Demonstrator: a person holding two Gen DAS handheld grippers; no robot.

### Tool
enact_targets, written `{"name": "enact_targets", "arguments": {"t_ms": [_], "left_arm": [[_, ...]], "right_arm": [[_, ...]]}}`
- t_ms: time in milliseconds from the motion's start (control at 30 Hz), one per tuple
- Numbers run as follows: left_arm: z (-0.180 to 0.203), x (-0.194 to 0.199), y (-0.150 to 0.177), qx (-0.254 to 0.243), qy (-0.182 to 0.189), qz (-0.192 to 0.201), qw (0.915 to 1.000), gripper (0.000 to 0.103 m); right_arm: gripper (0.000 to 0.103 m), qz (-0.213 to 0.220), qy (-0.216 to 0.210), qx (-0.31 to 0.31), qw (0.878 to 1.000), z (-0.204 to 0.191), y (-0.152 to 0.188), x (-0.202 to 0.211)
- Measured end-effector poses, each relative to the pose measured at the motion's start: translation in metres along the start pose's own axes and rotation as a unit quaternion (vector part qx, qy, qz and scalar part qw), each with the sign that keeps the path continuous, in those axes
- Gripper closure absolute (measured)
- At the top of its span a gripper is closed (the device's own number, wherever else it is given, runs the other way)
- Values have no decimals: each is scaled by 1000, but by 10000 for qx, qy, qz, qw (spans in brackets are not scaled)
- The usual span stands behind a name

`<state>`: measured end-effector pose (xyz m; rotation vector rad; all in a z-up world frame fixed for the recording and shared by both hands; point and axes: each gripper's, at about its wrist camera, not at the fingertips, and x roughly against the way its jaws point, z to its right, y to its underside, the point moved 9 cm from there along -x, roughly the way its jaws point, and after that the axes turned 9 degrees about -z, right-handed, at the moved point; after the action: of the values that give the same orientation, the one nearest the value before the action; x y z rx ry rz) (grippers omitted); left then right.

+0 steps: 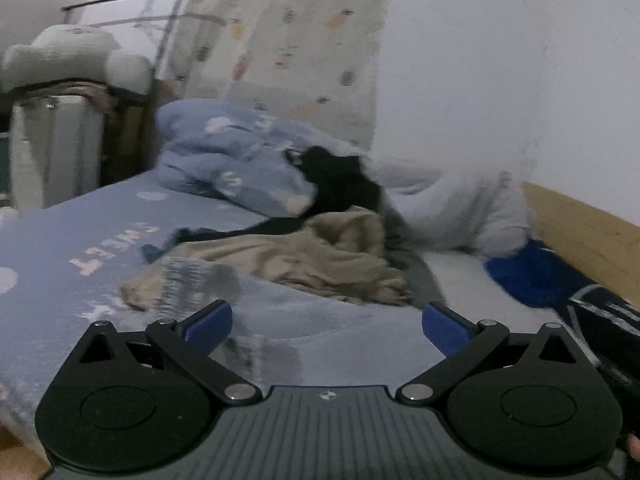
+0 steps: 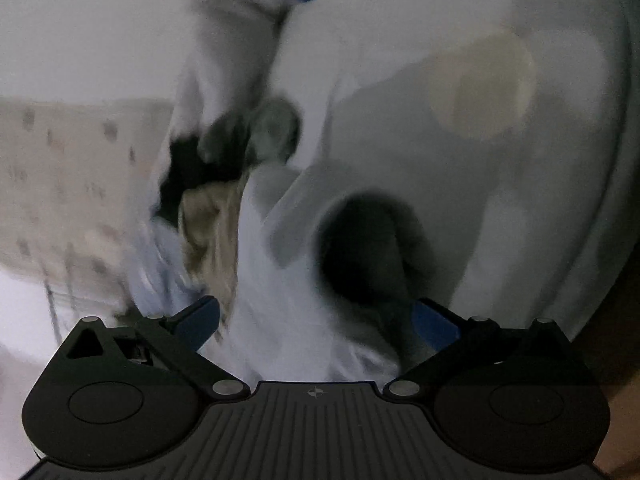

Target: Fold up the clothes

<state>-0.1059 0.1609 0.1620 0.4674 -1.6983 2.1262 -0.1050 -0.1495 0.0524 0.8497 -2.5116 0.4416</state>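
On a blue bed sheet (image 1: 80,232) lies a heap of clothes: a crumpled beige garment (image 1: 316,256), a black garment (image 1: 344,184) behind it and a pale grey-white garment (image 1: 460,208) to the right. My left gripper (image 1: 326,326) hovers open just in front of the beige garment, with nothing between its blue pads. The right wrist view is blurred. There my right gripper (image 2: 316,322) stands wide open over a pale garment (image 2: 280,280) with a dark sleeve opening (image 2: 368,248); beige cloth (image 2: 208,232) shows to its left. Neither pad presses on the cloth.
A bunched blue quilt (image 1: 224,160) lies at the bed's far end below a patterned curtain (image 1: 288,40). A wooden bed frame (image 1: 580,232) runs along the right wall, with blue cloth (image 1: 532,276) beside it. A cabinet and white plush toy (image 1: 72,60) stand at left.
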Motion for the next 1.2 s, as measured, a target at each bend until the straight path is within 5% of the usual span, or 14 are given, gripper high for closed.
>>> {"name": "enact_targets", "arguments": {"t_ms": [100,167,300,467,633,733,800,900,967,1067,1200], "left_arm": [[-15,4,-11,176,-189,115,9996,0],[-23,9,-19,262,-238,220,9991,0],[-41,16,-31,506,-275,405,9975,0],[-61,18,-35,719,-376,385,9960,0],[-81,19,-31,884,-459,345,9944,0],[-91,20,-28,996,-462,311,9935,0],[-98,20,-25,1074,-463,277,9927,0],[-108,19,-22,1251,-384,245,9911,0],[-114,21,-22,1359,-328,263,9898,0],[-120,22,-23,1482,-269,318,9881,0],[-127,23,-29,1720,-103,431,9841,0]], "right_arm": [[0,-248,293,1064,9936,-24,22,-5],[0,-325,488,2123,9754,-45,40,-14],[0,-363,614,4249,9024,-85,89,-38],[0,-733,391,5884,8043,-118,160,-85],[1,-908,619,6579,7451,-127,206,-143],[15,-1015,879,6673,7326,-125,221,-176],[41,-1114,1161,6702,7245,-114,227,-184],[44,-1088,1402,6763,7149,-105,229,-198],[49,-1091,1324,6670,7250,-104,226,-197],[64,-1122,1138,6326,7578,-108,214,-185],[72,-1061,824,5827,8015,-121,186,-161]]}}
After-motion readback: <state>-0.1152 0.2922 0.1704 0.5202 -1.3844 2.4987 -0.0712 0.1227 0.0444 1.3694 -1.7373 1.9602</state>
